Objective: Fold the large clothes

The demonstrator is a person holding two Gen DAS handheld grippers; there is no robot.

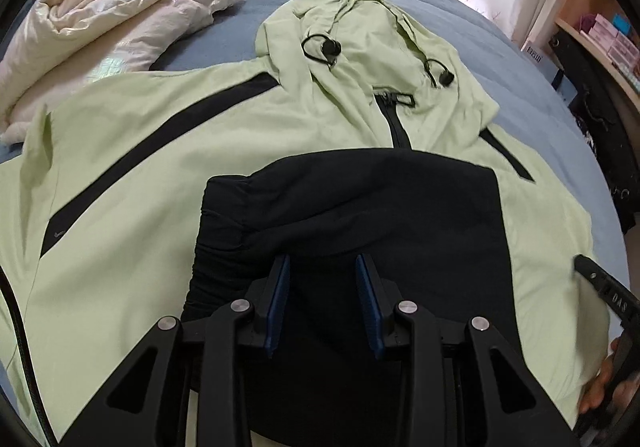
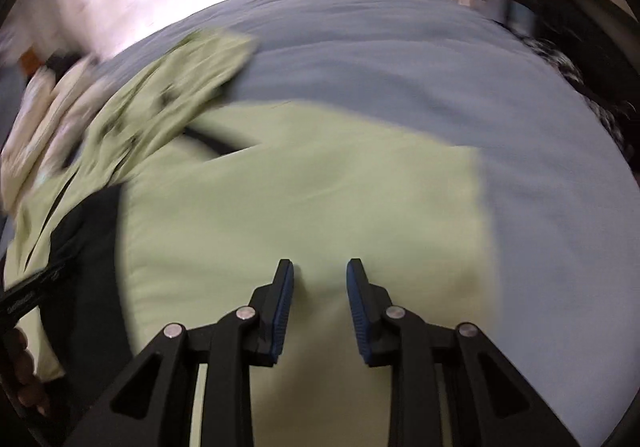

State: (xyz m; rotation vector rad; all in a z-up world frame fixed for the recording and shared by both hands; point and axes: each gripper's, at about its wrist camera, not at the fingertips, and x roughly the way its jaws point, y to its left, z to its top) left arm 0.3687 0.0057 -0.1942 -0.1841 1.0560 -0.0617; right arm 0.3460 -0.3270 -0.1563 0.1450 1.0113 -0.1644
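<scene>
**Left wrist view: jacket on bed, fold stock-take**

Item 1, nearest: my left gripper [image 1: 322,267], jaws parted, nothing between the pads. It hangs over the black panel [image 1: 360,215], a dark piece already lying across the body of the green jacket [image 1: 140,215].

Item 2: my right gripper [image 2: 320,271], lower centre of its own blurred frame, jaws likewise apart and empty, above plain green cloth. I judge it the nearer tool to the jacket's straight right-hand edge [image 2: 478,215], which meets the blue bedsheet [image 2: 400,67] just right of the fingers.

Item 3: jacket lie. Long axis runs from lower frame up to the hood [image 1: 360,27] at upper centre; one sleeve spreads toward the left frame edge.

Item 4: open room. Bare sheet lies right of and beyond the jacket; a cream duvet [image 1: 100,7] crowds the upper left corner, touching the sleeve side.
</scene>
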